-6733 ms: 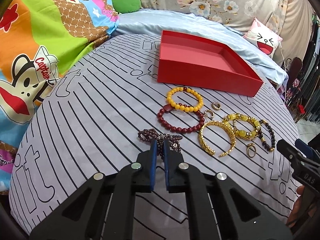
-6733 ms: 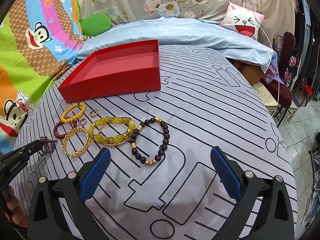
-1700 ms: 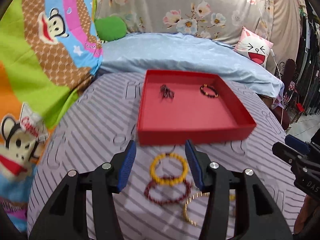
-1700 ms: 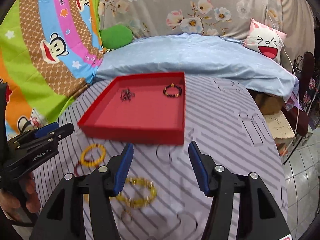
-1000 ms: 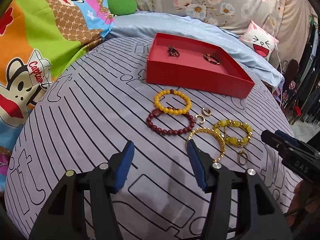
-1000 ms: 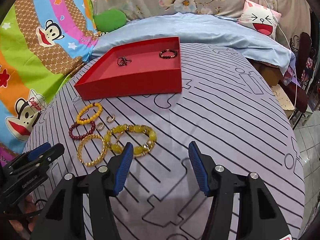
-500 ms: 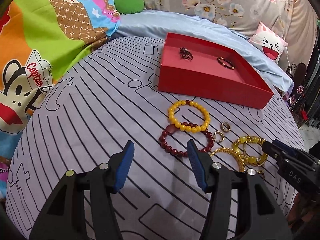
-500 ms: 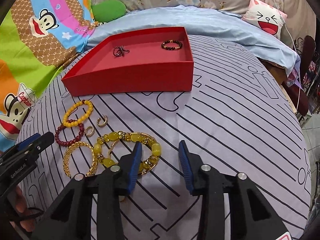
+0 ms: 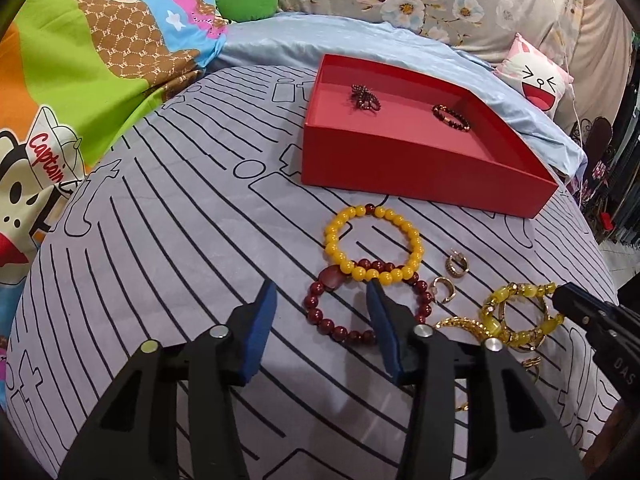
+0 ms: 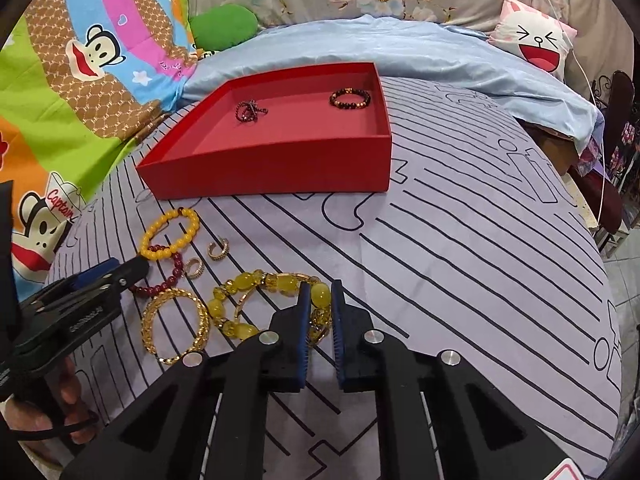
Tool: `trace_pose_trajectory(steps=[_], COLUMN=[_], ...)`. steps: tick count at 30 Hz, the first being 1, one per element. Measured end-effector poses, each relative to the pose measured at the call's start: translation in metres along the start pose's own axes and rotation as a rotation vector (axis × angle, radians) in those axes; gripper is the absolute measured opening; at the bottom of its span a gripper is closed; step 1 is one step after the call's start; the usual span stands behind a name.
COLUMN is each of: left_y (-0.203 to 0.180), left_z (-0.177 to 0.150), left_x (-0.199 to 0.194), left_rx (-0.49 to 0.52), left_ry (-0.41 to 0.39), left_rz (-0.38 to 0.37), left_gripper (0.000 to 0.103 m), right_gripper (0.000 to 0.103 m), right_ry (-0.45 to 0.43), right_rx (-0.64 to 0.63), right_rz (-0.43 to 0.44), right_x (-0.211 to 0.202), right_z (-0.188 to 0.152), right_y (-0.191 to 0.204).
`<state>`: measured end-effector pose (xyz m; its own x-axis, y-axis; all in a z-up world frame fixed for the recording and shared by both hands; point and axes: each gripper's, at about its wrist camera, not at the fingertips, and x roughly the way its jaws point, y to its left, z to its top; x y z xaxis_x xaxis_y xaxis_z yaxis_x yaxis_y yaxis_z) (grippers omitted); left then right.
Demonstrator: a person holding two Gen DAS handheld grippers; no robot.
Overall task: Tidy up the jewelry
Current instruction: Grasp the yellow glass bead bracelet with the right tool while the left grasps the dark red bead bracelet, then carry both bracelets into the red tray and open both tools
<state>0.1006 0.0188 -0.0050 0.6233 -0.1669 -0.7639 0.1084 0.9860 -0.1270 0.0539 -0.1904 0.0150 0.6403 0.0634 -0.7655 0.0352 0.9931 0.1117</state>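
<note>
A red tray (image 9: pixel 420 184) (image 10: pixel 280 164) holds a dark tangled bracelet (image 9: pixel 364 96) (image 10: pixel 250 111) and a dark beaded bracelet (image 9: pixel 451 117) (image 10: pixel 350 99). On the striped cloth lie a yellow bead bracelet (image 9: pixel 374 242) (image 10: pixel 170 233), a dark red bead bracelet (image 9: pixel 360 308) (image 10: pixel 162 276), a gold bangle (image 10: pixel 174 326) and a chunky yellow stone bracelet (image 9: pixel 520 316) (image 10: pixel 256 300). My left gripper (image 9: pixel 322 294) is open over the dark red bracelet. My right gripper (image 10: pixel 318 294) is shut on a bead of the chunky yellow bracelet.
Two small gold ear cuffs (image 9: pixel 450 276) (image 10: pixel 208 258) lie between the bracelets, and a gold ring (image 9: pixel 530 364) lies by the right gripper. A cartoon blanket (image 9: pixel 80 80), a blue sheet (image 10: pixel 400 52) and a cat pillow (image 10: pixel 536 40) border the cloth.
My right gripper has closed on the chunky yellow bracelet. My left gripper has come down and forward, its open fingers now over the dark red bracelet.
</note>
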Motion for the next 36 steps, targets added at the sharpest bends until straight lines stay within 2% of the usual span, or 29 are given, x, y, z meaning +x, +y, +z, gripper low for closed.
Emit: trace_pose_trajectory(steps=[2,6,7,13,23,31,36], left_y=[-0.001,-0.002,-0.002,-0.001,-0.006,-0.017,-0.028], left_z=[0.0,0.0,0.001,-0.002,0.0,0.012,0.032], left_x=[0.001,0.002,0.002,-0.006,-0.049,-0.082,-0.099], left_rx=[0.001,0.001,0.002,-0.008,0.003,0.04,0.067], left_ry=[0.001,0.007,0.01,0.019,-0.012,-0.048,-0.079], left_rz=[-0.007,-0.023,-0.03,-0.057,-0.129,-0.178,-0.212], left_gripper=[0.034,0.011,0.009,0.007,0.007,0.007,0.007], right_gripper=[0.01,0.01,0.01,0.01,0.009,0.009,0.009], right_ry=[-0.007,-0.013,-0.014,-0.028,-0.087,-0.135,-0.152], right_rx=[-0.004,-0.002,-0.001,0.007,0.017,0.019,0.013], right_rz=[0.004,0.015,0.017,0.032,0.029,0.022,0.038], right_x=[-0.004,-0.008,-0.009,-0.02,-0.052,-0.074,-0.081], right_z=[0.001,0.003,0.003,0.005,0.016,0.025,0.037], right_y=[0.001,0.002,0.001,-0.001,-0.011,-0.017,-0.019])
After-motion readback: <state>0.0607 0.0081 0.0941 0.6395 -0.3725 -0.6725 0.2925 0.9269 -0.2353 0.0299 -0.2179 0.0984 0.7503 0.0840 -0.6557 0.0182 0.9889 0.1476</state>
